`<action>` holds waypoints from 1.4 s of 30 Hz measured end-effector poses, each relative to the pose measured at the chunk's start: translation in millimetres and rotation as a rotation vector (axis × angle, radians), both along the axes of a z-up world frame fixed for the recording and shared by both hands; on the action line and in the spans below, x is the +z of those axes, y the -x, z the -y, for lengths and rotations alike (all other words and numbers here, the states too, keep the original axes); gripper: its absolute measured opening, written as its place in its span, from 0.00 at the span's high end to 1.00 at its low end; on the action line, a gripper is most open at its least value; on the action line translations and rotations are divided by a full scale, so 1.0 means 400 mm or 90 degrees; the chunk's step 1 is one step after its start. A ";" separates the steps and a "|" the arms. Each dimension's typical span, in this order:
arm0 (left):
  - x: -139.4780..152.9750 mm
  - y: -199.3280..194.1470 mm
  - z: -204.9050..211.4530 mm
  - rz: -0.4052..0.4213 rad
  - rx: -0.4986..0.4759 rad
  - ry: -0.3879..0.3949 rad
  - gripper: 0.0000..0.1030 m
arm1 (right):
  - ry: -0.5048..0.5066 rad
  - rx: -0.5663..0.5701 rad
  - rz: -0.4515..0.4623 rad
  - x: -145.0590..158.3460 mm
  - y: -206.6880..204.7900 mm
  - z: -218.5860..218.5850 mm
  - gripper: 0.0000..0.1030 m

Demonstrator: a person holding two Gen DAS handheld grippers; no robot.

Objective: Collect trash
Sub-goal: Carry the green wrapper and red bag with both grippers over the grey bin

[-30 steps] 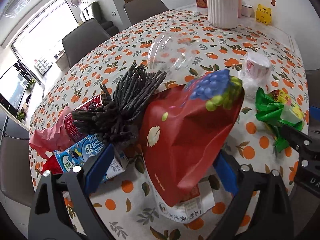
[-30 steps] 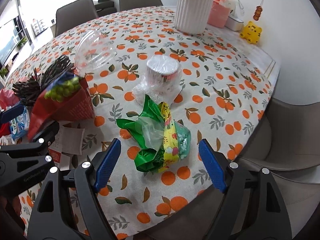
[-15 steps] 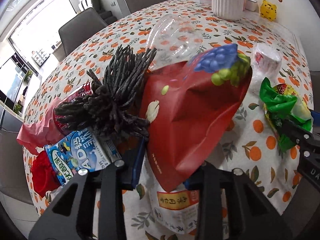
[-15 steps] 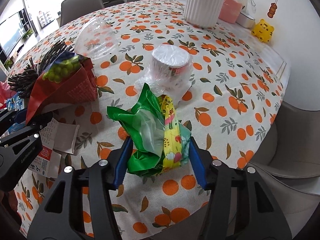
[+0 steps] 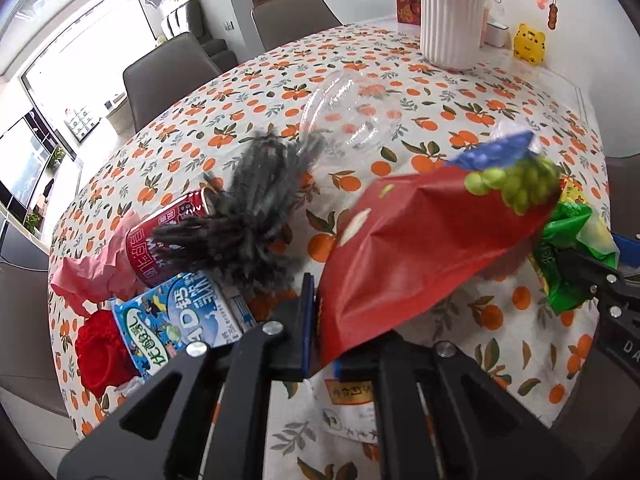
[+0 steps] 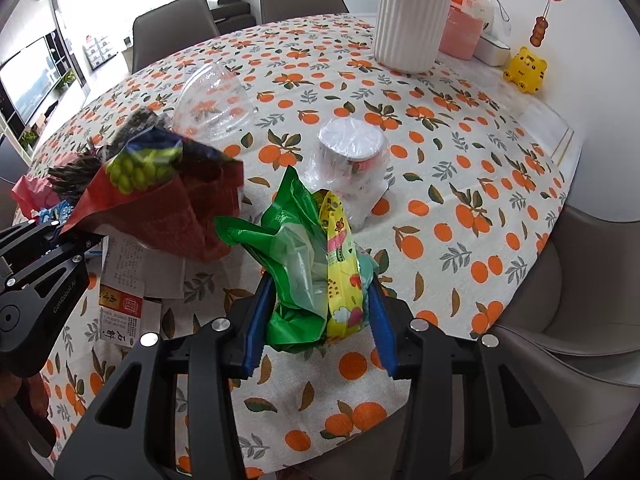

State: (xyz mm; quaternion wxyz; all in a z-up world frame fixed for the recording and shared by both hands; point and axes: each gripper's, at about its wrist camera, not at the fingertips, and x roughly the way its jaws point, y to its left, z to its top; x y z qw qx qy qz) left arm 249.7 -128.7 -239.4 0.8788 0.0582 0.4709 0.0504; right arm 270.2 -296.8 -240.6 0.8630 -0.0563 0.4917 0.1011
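- The left gripper (image 5: 320, 332) has its blue pads pinched on the lower corner of a red foil bag printed with green grapes (image 5: 420, 248), which it holds lifted and tilted above the orange-patterned tablecloth (image 5: 460, 92).
- The right gripper (image 6: 318, 316) is closed around a crumpled green and yellow plastic wrapper bundle (image 6: 316, 264) near the tabletop's front edge.
- A white paper cup in clear film (image 6: 352, 156) stands just behind that bundle.
- A clear plastic dome lid (image 6: 214, 104) lies farther back.

white vase (image 6: 412, 24) and yellow tiger figurine (image 6: 525, 69) on table (image 6: 480, 128).
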 end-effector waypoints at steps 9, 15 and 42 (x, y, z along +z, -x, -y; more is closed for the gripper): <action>0.054 0.042 -0.004 0.033 0.008 0.011 0.93 | -0.008 0.009 0.023 0.056 0.042 0.018 0.58; 0.137 0.119 -0.029 0.067 0.037 0.016 0.93 | -0.014 0.044 0.050 0.130 0.093 0.031 0.58; 0.229 0.996 -0.490 0.123 0.574 -0.017 0.93 | -0.067 0.594 0.106 0.250 0.615 -0.591 0.58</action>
